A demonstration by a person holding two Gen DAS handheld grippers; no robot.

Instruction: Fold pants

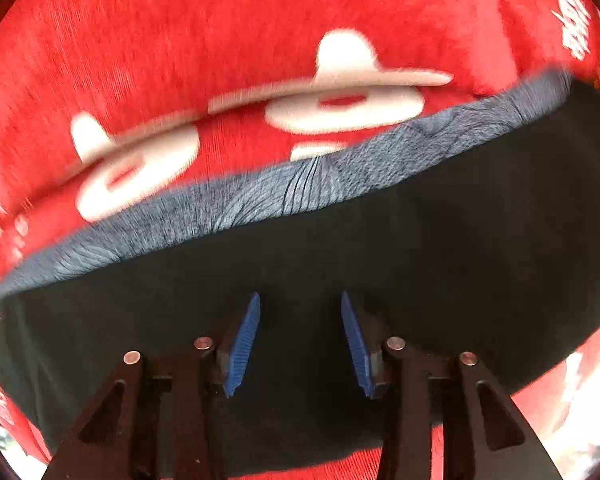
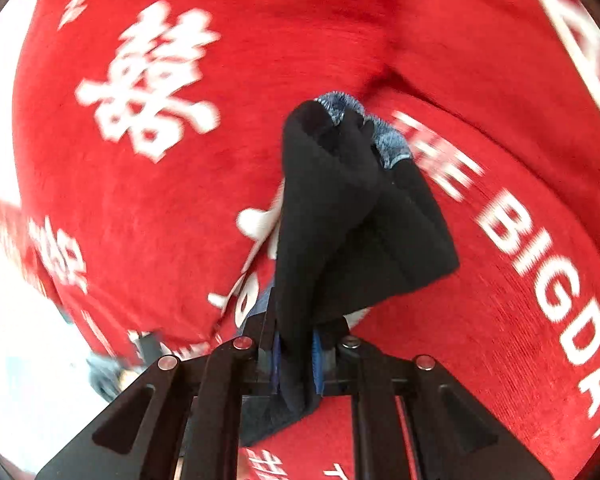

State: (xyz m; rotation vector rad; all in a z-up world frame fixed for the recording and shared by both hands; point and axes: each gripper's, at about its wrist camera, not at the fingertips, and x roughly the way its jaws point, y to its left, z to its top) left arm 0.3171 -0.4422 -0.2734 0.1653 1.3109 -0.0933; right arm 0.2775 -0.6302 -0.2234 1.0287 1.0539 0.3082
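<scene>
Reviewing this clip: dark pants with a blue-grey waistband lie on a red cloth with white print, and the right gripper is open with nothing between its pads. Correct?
Not quite. The right gripper is shut on the pants, with a bunch of dark fabric pinched between its blue pads, as the right wrist view shows. The rest holds: dark pants with a blue-grey waistband on a red cloth with white print.

The pants are spread on the printed cloth — their hem edge runs from eight o'clock to two o'clock in the left wrist view. In the right wrist view a bunched fold rises toward twelve o'clock — cloth on all sides.
</scene>
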